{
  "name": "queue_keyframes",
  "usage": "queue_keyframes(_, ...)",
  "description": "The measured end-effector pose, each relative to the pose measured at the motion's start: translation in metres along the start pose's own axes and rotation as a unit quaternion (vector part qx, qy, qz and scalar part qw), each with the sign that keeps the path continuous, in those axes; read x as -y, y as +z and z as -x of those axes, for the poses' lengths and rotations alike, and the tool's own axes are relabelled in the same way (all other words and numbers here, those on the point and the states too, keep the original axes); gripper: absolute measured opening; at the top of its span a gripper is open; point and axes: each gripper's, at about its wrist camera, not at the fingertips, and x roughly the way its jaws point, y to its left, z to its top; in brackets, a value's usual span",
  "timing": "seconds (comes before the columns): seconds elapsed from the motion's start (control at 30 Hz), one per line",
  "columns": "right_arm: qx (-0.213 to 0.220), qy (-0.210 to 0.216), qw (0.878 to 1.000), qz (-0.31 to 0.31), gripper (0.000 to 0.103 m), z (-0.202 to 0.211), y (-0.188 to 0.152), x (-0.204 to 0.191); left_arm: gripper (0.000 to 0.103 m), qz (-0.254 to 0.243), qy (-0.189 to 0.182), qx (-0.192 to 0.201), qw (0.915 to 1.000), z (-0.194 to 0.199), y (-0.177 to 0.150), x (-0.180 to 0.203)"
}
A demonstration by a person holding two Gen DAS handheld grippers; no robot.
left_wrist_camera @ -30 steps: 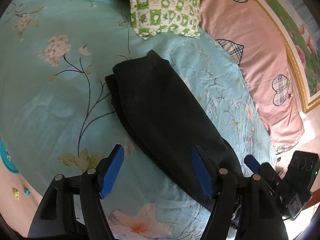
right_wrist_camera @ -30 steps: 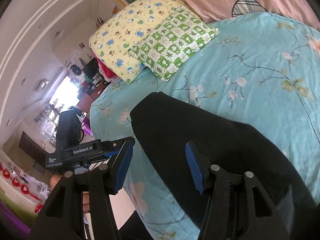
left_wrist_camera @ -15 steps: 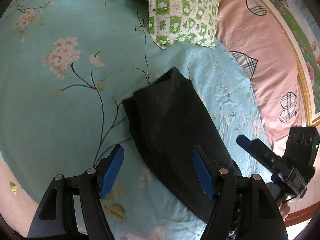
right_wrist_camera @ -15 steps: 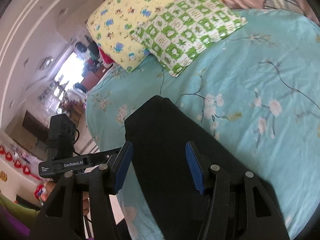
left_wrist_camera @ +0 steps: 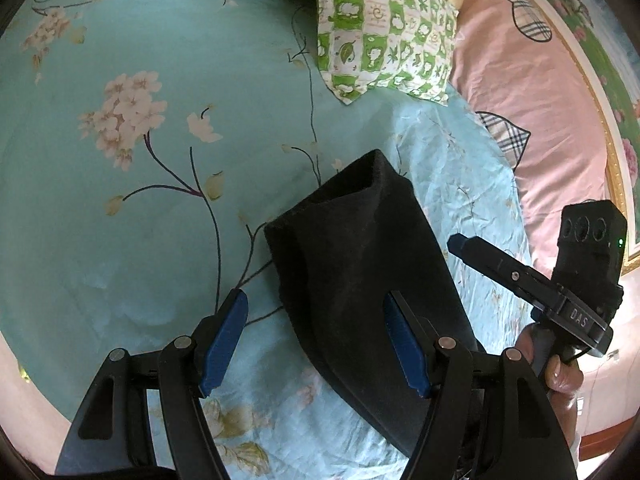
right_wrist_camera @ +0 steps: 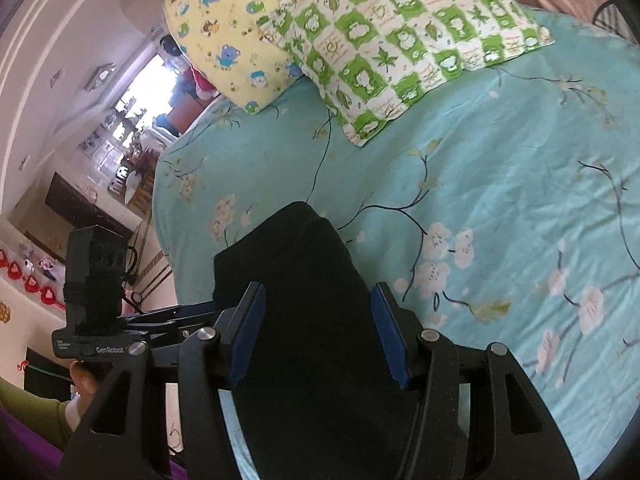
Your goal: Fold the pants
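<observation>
Over the last second we have drawn both open-jawed, empty grippers, left gripper and right gripper, closer along the black pants lying on the bed, likely lining up the next fold.

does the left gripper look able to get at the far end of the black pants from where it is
Probably yes. The left gripper is open, and the black pants lie ahead along its right finger on the teal bedsheet. Nothing sits between it and their far end; the right gripper stays off to the side.
</observation>
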Motion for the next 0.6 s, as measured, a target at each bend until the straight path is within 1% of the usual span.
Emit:
queue_keyframes(0.17,-0.019,0.005,1.0,0.01,0.056,-0.018,0.014,0.004,0.07,0.005,0.003,0.002,1.0,-0.004,0.003,-0.004)
queue_keyframes(0.37,-0.042,0.018,0.999,0.022,0.056,-0.037,0.031,0.006,0.07,-0.003,0.011,0.003,0.9999,-0.01,0.007,-0.003)
queue_keyframes(0.53,-0.069,0.035,0.996,0.034,0.056,-0.052,0.037,0.003,0.069,-0.01,0.017,0.008,0.9998,-0.014,0.01,-0.001)
queue_keyframes(0.6,-0.078,0.034,0.996,0.04,0.054,-0.059,0.038,0.0,0.068,-0.013,0.018,0.009,0.9997,-0.016,0.01,-0.001)
